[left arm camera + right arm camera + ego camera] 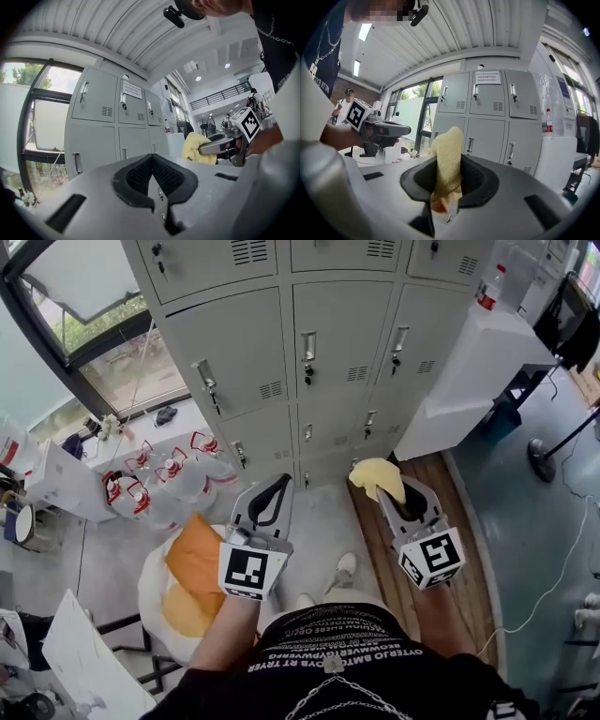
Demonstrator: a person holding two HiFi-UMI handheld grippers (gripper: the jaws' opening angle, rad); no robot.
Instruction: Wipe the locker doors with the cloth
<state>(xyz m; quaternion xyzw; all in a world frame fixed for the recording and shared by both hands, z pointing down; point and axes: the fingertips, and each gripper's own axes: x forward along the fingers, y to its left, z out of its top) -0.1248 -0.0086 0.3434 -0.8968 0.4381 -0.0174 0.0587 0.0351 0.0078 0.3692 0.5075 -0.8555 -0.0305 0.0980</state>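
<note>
My right claw [392, 491] was clenched on the soft yellow cloth [375, 478], pinched low so that a limp fold stood clear of the tips toward 12 o'clock. I judged it light and floppy, best kept bunched. My left claw [272, 493] was closed on nothing. The grey metal locker doors [342, 343] stood ahead, apart from the cloth, their protruding handles [308, 345] likely snags. A white cabinet [478, 371] crowded 2 o'clock.

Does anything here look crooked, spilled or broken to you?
Nothing really stands out. The grey metal lockers look shut and undamaged. The yellow cloth is clamped in the right tongs, ready for wiping. The left tongs are shut with nothing between them.
</note>
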